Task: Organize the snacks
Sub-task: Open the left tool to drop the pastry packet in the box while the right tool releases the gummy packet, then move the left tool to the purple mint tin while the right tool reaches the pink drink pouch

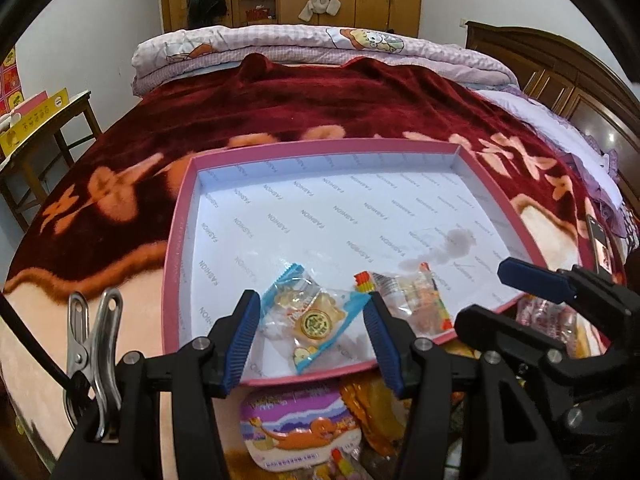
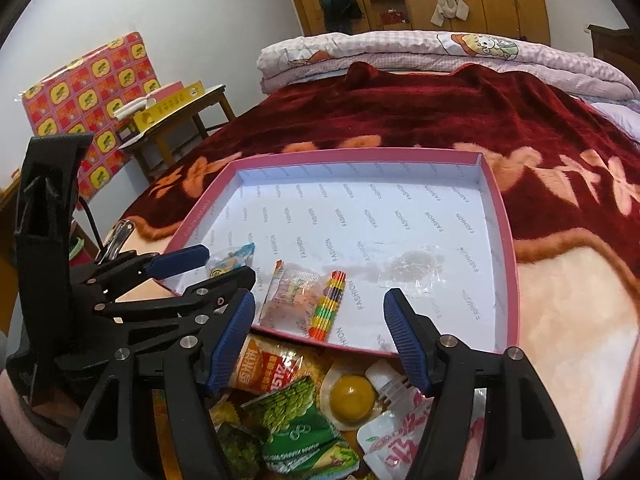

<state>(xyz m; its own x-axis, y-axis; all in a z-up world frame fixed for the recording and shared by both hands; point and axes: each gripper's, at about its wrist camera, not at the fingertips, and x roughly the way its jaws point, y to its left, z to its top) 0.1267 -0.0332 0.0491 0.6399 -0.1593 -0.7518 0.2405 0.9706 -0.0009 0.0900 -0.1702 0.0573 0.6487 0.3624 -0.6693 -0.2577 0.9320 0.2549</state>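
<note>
A pink box lid (image 1: 178, 240) with a white printed floor lies on the red blanket; it also shows in the right wrist view (image 2: 508, 236). Inside, near its front edge, lie a blue-edged clear snack packet (image 1: 316, 316) and a clear packet with a rainbow-striped end (image 1: 412, 292); both show in the right wrist view, the blue one (image 2: 230, 262) and the striped one (image 2: 304, 298). My left gripper (image 1: 312, 328) is open, its fingers either side of the blue packet, apart from it. My right gripper (image 2: 320, 328) is open and empty at the lid's front edge.
A pile of loose snacks lies in front of the lid: a cartoon tin (image 1: 300, 428), a green pea bag (image 2: 304, 424), a jelly cup (image 2: 352, 398), a white spout pouch (image 2: 400, 436). A phone (image 1: 600, 246) lies right. A small table (image 2: 176, 120) stands left of the bed.
</note>
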